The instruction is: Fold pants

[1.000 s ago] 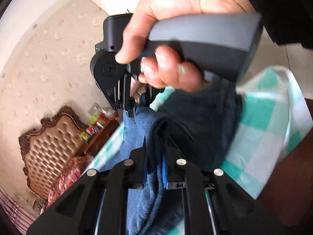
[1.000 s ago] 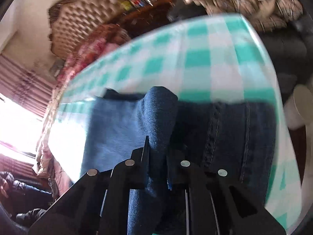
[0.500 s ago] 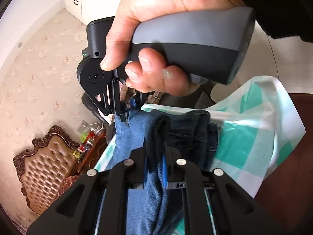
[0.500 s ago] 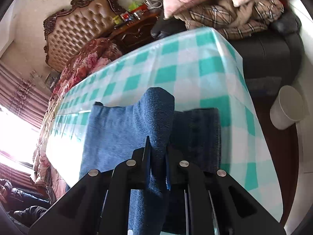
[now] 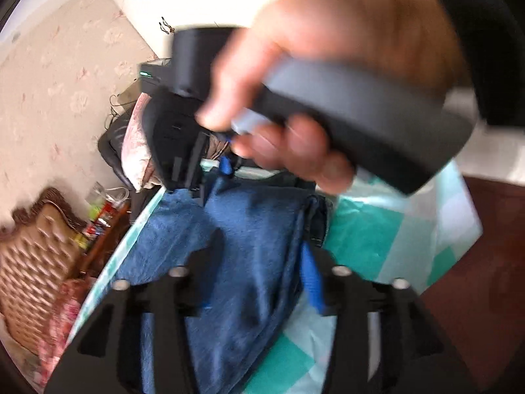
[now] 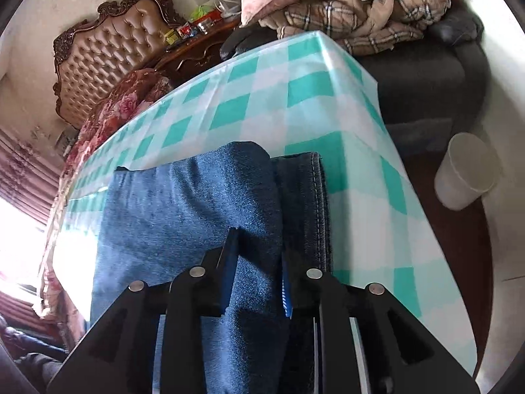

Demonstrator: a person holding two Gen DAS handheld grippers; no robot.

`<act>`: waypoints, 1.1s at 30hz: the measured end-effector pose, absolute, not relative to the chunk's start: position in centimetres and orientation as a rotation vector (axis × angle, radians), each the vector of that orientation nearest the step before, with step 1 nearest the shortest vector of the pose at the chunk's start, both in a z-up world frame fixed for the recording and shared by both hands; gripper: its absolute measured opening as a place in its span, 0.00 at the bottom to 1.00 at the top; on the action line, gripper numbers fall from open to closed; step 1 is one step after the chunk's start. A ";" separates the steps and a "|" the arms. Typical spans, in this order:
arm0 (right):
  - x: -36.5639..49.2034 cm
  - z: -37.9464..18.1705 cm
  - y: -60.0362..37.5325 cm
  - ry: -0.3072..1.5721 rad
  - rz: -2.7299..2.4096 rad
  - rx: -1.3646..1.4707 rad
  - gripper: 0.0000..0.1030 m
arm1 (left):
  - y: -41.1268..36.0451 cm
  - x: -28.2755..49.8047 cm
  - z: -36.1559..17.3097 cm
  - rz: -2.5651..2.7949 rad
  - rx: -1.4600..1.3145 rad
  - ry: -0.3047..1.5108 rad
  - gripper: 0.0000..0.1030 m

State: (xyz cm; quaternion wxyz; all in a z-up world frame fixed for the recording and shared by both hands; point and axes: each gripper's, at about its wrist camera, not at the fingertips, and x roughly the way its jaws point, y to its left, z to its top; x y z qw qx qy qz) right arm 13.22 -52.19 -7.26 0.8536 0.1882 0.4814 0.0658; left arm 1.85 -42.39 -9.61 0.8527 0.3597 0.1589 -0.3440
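Observation:
Blue denim pants (image 6: 183,203) lie folded on the green-and-white checked tablecloth (image 6: 262,98), near its right edge. A raised fold of denim fills the gap of my right gripper (image 6: 259,252); its jaws are opening while the pads still touch the cloth. In the left wrist view the pants (image 5: 249,229) lie slack between the fingers of my left gripper (image 5: 261,246), whose jaws are opening wide and no longer pinch the denim. A hand (image 5: 344,49) holds the right gripper (image 5: 213,184) just beyond, over the far edge of the pants.
A white cup-shaped bin (image 6: 466,170) stands on the dark floor right of the table. A tufted headboard (image 6: 108,52), a flowered bedspread (image 6: 131,98) and a dark sofa with pillows and blankets (image 6: 361,10) lie beyond the table's far edges.
The left jaws have spread apart and let the fold drop flat. The right gripper has sunk toward the table and its jaws have widened slightly around the denim.

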 end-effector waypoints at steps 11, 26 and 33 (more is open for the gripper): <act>6.7 -2.2 -50.8 0.801 -0.213 0.258 0.38 | -32.5 17.4 -0.4 -0.766 0.144 0.586 0.09; 6.2 -8.7 -46.8 0.918 -0.304 0.161 0.34 | -42.3 27.8 -6.5 -0.798 0.208 0.906 0.03; 6.4 -8.9 -46.2 0.907 -0.321 0.144 0.35 | -37.7 25.2 -7.3 -0.771 0.165 0.954 0.15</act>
